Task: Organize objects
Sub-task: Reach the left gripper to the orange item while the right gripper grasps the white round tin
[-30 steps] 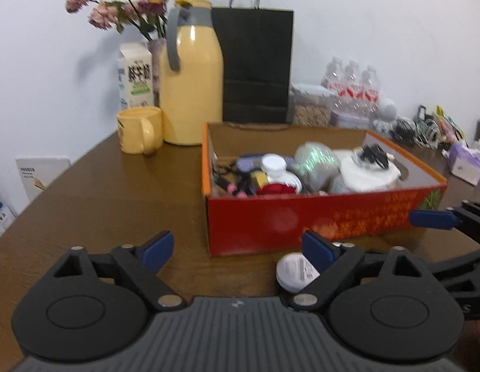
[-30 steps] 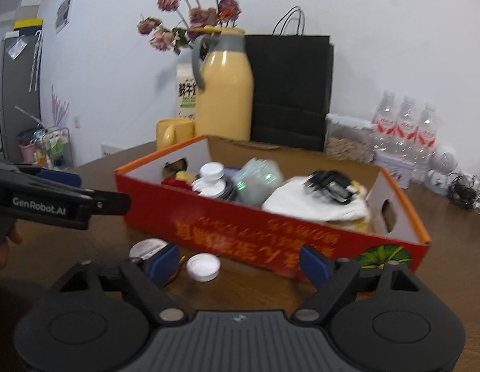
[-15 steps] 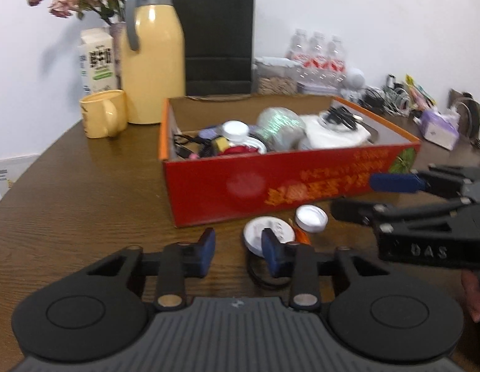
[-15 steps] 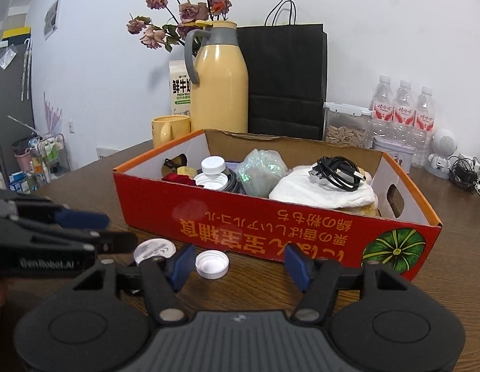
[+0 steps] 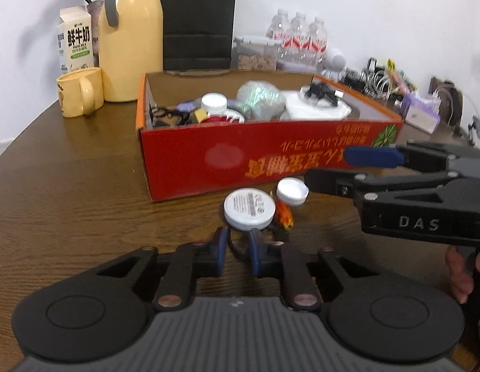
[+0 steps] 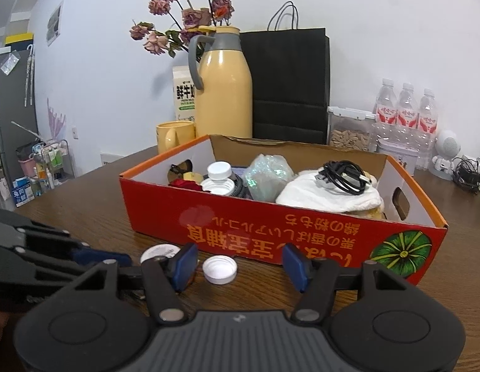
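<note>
A red cardboard box [image 5: 227, 155] [image 6: 240, 226] full of small items stands on the brown table. In front of it lie a white round tin [image 5: 249, 207] [image 6: 159, 252], a small white bottle cap [image 5: 292, 190] [image 6: 220, 269] and an orange-and-black wrapper [image 5: 283, 217]. My left gripper [image 5: 237, 249] has its jaws nearly shut around a thin black ring just before the tin. My right gripper [image 6: 240, 262] is open, with the white cap between its fingers, and it shows from the side in the left wrist view [image 5: 376, 158].
Behind the box stand a yellow thermos [image 5: 130, 40] [image 6: 223, 90], a yellow mug [image 5: 80, 94], a milk carton [image 5: 75, 42], a black paper bag [image 6: 289, 83], water bottles [image 6: 406, 107] and a seed container [image 6: 348, 130]. Cables and tissues [image 5: 421, 116] lie at the far right.
My left gripper's jaws have narrowed from wide open to nearly shut and moved right toward the tin. My right gripper has narrowed a little and come closer to the white cap.
</note>
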